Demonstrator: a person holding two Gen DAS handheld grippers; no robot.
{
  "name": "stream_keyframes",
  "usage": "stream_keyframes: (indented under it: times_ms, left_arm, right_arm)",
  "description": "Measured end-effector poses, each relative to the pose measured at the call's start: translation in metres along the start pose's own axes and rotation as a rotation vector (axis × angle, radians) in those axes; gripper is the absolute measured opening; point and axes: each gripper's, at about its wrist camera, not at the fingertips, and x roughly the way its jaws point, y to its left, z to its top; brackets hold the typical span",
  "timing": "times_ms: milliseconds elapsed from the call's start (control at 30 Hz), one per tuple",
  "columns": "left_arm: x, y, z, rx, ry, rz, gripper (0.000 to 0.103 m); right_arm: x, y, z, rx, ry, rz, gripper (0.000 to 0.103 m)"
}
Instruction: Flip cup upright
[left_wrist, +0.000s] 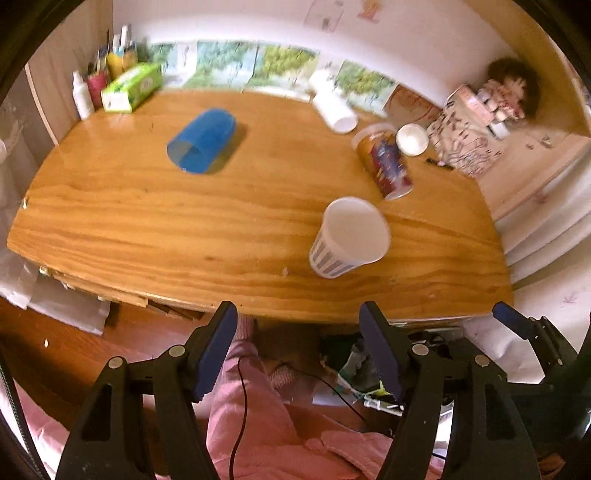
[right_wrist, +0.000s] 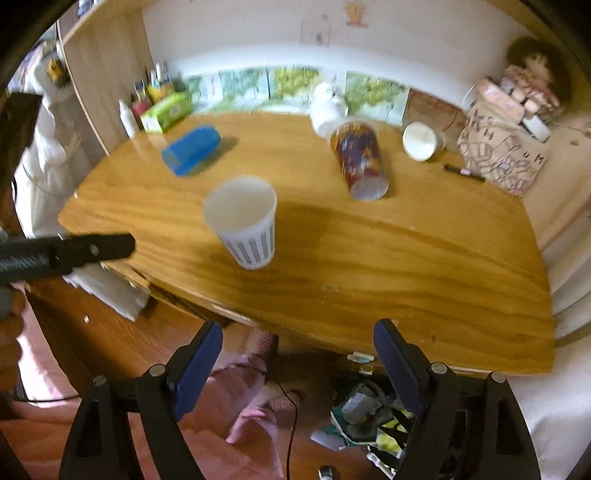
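A white cup with blue stripes (left_wrist: 347, 236) stands upright near the front of the wooden table (left_wrist: 147, 221); it also shows in the right wrist view (right_wrist: 243, 221). A blue cup (left_wrist: 203, 140) lies on its side at the back left, also in the right wrist view (right_wrist: 192, 149). A printed cup (left_wrist: 386, 162) (right_wrist: 360, 160) lies on its side at the back right. My left gripper (left_wrist: 299, 314) is open and empty, short of the table's front edge. My right gripper (right_wrist: 299, 332) is open and empty, also short of the edge.
A white container (left_wrist: 334, 107) and a small white tub (left_wrist: 412, 138) lie at the back. A green tissue box (left_wrist: 131, 86) and bottles stand back left. A patterned box (right_wrist: 498, 155) and a marker (right_wrist: 463, 172) sit at right. Clutter lies on the floor below.
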Motion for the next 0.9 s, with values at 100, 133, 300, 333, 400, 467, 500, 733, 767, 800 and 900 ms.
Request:
stream_keyframes:
  times_ms: [100, 133, 300, 333, 400, 467, 500, 733, 767, 800, 900]
  left_arm:
    - [-0.020, -0.008, 0.000, 0.009, -0.054, -0.011, 0.073]
    - [-0.027, -0.011, 0.000, 0.011, -0.077, -0.007, 0.073]
    - [-0.062, -0.023, 0.002, -0.004, -0.216, 0.010, 0.073]
    - [-0.069, -0.025, 0.003, -0.007, -0.260, 0.022, 0.074]
    - [-0.080, -0.028, 0.007, -0.017, -0.330, 0.039, 0.078]
    - [-0.093, -0.029, 0.010, -0.041, -0.393, 0.045, 0.080]
    - [-0.098, -0.030, 0.011, -0.047, -0.419, 0.042, 0.081]
    - [-0.124, -0.046, 0.003, 0.020, -0.569, 0.112, 0.088]
    - [-0.126, -0.049, 0.001, 0.027, -0.579, 0.111, 0.089]
    - [-0.127, -0.050, -0.001, 0.031, -0.587, 0.115, 0.090]
    - [-0.130, -0.056, -0.005, 0.051, -0.616, 0.153, 0.096]
  right_arm:
    - [-0.021, -0.003, 0.003, 0.066, -0.037, 0.052, 0.085]
    - [-0.029, -0.006, 0.004, 0.105, -0.048, 0.083, 0.085]
    - [-0.055, -0.008, 0.010, 0.181, -0.091, 0.139, 0.085]
    - [-0.062, -0.008, 0.012, 0.182, -0.111, 0.132, 0.085]
    - [-0.073, -0.006, 0.014, 0.179, -0.140, 0.124, 0.085]
    - [-0.082, -0.007, 0.015, 0.187, -0.164, 0.126, 0.085]
    - [-0.085, -0.008, 0.015, 0.195, -0.174, 0.127, 0.085]
    - [-0.123, -0.014, 0.015, 0.229, -0.352, 0.097, 0.087]
    - [-0.127, -0.015, 0.016, 0.231, -0.379, 0.094, 0.089]
    - [-0.130, -0.016, 0.015, 0.234, -0.398, 0.091, 0.096]
    - [-0.140, -0.017, 0.011, 0.255, -0.474, 0.072, 0.103]
